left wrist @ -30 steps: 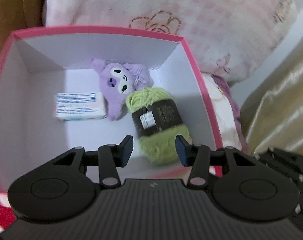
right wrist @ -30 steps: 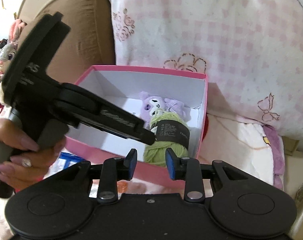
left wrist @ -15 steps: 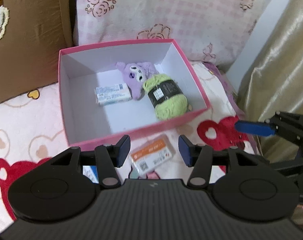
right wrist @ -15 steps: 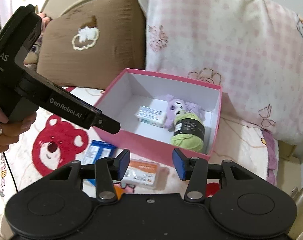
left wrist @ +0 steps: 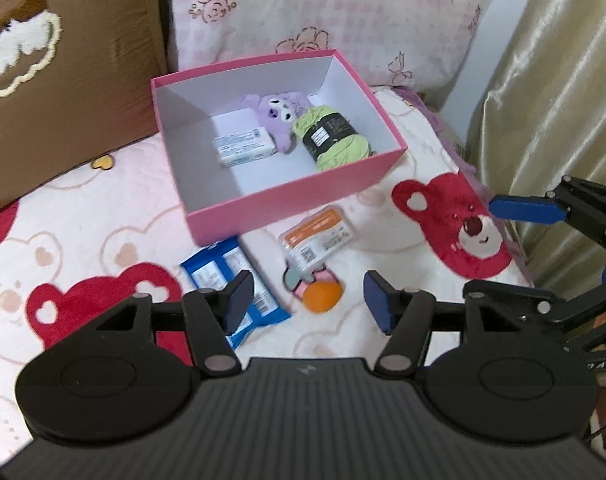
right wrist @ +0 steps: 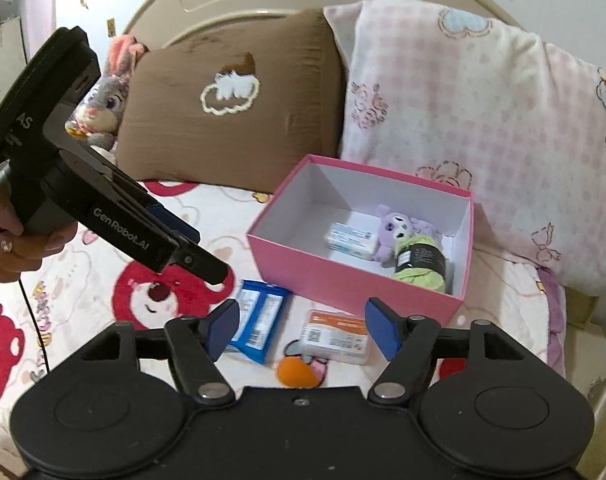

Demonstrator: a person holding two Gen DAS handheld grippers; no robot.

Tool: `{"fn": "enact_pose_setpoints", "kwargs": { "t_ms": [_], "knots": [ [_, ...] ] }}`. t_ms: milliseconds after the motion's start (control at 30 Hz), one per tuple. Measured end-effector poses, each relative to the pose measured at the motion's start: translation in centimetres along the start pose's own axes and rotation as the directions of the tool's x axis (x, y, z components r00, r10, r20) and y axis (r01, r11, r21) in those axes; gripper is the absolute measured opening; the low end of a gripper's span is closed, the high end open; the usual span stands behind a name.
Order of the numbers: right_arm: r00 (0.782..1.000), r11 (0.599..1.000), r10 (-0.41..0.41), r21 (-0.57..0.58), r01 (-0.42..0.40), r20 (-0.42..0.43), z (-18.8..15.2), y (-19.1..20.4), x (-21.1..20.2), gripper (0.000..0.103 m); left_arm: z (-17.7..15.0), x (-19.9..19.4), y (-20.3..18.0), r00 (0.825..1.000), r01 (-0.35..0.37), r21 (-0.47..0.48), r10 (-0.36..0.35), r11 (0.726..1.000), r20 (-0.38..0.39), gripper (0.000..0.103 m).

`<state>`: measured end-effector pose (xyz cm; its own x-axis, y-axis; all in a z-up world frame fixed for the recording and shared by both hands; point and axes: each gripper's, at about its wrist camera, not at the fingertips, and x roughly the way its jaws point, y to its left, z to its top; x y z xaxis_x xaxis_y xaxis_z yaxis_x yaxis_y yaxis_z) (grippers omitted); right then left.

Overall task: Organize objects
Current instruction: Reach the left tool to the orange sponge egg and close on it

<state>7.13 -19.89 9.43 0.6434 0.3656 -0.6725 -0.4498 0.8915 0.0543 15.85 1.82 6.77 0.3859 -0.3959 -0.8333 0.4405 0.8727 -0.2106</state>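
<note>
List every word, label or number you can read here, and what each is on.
"GenRobot.AI": side of the left gripper.
"AS": its camera housing; the rest is cut off.
Yarn band label: too small to read.
White box, blue packet, orange packet: print and codes blurred, unreadable.
Pink box, plush, pillows: no text.

A pink box (left wrist: 295, 196) is sitting on the bear-print bed (left wrist: 103, 216). A blue packet (left wrist: 227, 276), an orange-labelled pack (left wrist: 319, 236) and an orange toy (left wrist: 323, 296) are lying before it, with two pillows (right wrist: 231, 92) leaning behind.
</note>
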Motion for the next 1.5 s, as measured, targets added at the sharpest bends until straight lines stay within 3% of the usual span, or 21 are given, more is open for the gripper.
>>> {"fn": "enact_pose_setpoints", "kwargs": {
  "t_ms": [167, 467, 733, 900, 1067, 1167, 1333, 1500],
  "knots": [
    [0.999, 1.0, 0.026, 0.013, -0.026, 0.019, -1.4, 1.2, -0.1, 0.077, -2.2, -0.4, -0.1, 1.0, 0.009, 0.02, -0.009, 1.0, -0.004, 0.065],
    [0.998, 0.998, 0.063, -0.016, -0.063, -0.02, -5.0, 2.2, 1.9, 0.078, -6.6, 2.7, 0.6, 0.998, 0.054, -0.012, -0.055, 0.998, -0.023, 0.065],
    [1.0, 0.997, 0.026, -0.071, -0.026, -0.004, -8.3, 2.4, 5.2, 0.085, -9.1, 5.6, 1.1, 1.0, 0.028, -0.027, -0.027, 0.999, 0.006, 0.074],
    [0.998, 0.993, -0.046, -0.108, 0.04, -0.046, -10.3, 2.6, 8.9, 0.085, -9.7, 7.8, 1.7, 0.999, 0.04, -0.085, -0.041, 0.996, -0.011, 0.081],
    [1.0, 0.998, -0.002, -0.063, 0.002, -0.005, -11.6, 1.3, 11.2, 0.085, -10.3, 10.0, 1.7, 0.999, 0.042, -0.1, -0.041, 0.994, 0.011, 0.089],
    [0.999, 0.997, -0.025, -0.072, 0.027, 0.033, -12.3, 1.0, 12.2, 0.085, -10.4, 11.3, 2.0, 0.998, 0.055, -0.126, -0.052, 0.991, 0.026, 0.089],
    [1.0, 0.994, -0.017, -0.112, 0.017, -0.001, -13.3, 0.6, 14.9, 0.085, -10.2, 13.2, 2.1, 0.995, 0.072, -0.157, -0.061, 0.985, 0.074, 0.089],
    [1.0, 0.993, -0.018, -0.115, 0.019, 0.014, -13.9, 0.0, 16.6, 0.083, -9.5, 15.6, 1.0, 0.994, 0.037, -0.108, -0.026, 0.993, 0.105, 0.089]
  ]
}}
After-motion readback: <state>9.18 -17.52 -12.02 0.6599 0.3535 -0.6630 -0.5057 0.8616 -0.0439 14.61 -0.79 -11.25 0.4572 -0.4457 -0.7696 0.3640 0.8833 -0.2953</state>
